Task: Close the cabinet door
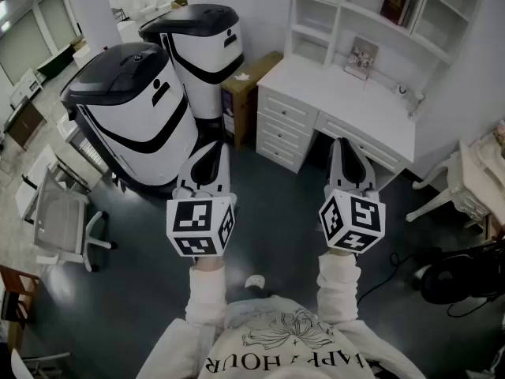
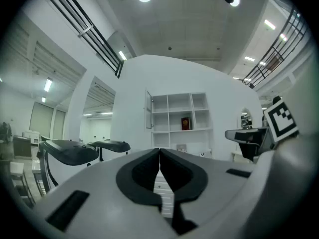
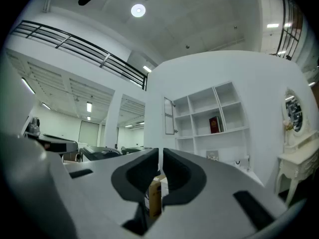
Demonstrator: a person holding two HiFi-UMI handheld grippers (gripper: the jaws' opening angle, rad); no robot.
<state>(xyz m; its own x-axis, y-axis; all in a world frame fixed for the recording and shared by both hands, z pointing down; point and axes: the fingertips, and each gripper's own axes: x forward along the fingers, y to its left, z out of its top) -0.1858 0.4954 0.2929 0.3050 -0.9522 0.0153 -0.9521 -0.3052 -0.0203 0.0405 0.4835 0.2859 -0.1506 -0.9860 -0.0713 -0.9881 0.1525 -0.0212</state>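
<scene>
**A:** How are my tools?

**B:** I've got the left tool and the right tool both clenched on nothing, well short of the worktop.

**A:** And the door?

**B:** The door stands open at the shelf's upper left. I'd step closer, raise the left tool, then push flat near the free edge, slowly.
</scene>
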